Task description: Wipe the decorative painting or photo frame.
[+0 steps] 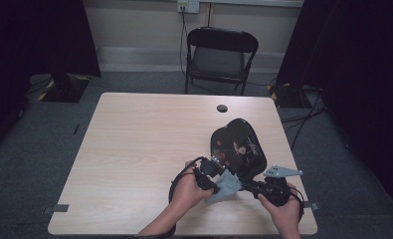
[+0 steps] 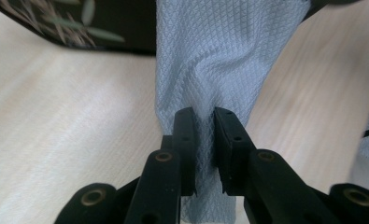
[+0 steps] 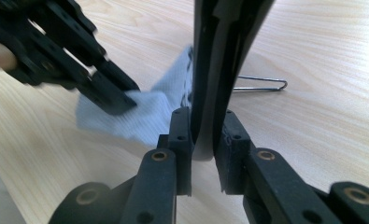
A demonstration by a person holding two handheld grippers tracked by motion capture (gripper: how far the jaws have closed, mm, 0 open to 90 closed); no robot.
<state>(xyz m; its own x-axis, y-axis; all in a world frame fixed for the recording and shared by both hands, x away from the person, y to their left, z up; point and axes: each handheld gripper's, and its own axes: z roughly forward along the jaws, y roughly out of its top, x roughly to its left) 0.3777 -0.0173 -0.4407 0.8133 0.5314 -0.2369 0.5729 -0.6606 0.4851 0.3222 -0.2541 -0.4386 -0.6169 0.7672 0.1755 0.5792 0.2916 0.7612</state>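
From above, a black painted tray (image 1: 238, 148) is tilted up near the table's (image 1: 134, 149) right front edge, with wide bare wood to its left. Both hands meet below it, a pale cloth (image 1: 225, 186) between them.

In the left gripper view, the left gripper (image 2: 204, 122) is clenched on the cloth (image 2: 219, 56).

In the right gripper view, the right gripper (image 3: 204, 122) pinches the tray's edge (image 3: 215, 70); a wire (image 3: 261, 84) lies beyond.

A bare studio or lab room was suggested: a pale wooden table (image 1: 134, 149) on grey carpet (image 1: 35, 164), flanked by black curtains (image 1: 35, 35), with a black folding chair (image 1: 220, 57) and wall socket (image 1: 188, 6).
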